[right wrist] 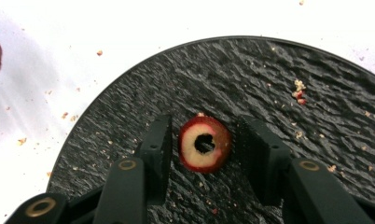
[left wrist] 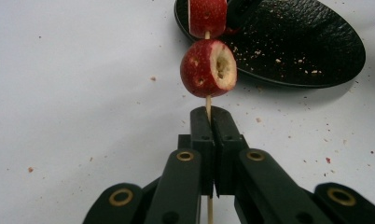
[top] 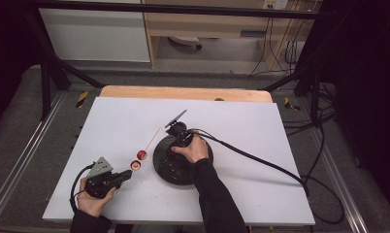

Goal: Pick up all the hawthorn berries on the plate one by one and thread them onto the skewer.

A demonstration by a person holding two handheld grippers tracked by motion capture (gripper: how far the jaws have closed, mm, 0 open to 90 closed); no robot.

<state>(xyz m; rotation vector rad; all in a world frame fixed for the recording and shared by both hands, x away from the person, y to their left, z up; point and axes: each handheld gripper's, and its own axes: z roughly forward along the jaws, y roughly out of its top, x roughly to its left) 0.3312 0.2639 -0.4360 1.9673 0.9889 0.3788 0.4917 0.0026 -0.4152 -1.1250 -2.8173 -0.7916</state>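
Now we hold a thin wooden skewer (left wrist: pixel 208 105) in our left tongs (left wrist: pixel 209 122), whose jaws are clamped shut on the stick. Two cored red fruit pieces sit threaded on it: the nearer fruit (left wrist: pixel 208 68) just beyond the jaw tips, the farther fruit (left wrist: pixel 207 17) by the rim of the black plate (left wrist: pixel 311 42). Our right tongs (right wrist: pixel 203 148) reach down over that plate on the white surface (top: pixel 261 141), jaws either side of a cored fruit slice (right wrist: pixel 204 144) lying flat on it; gaps show on both sides, so the pads are not pressing it.
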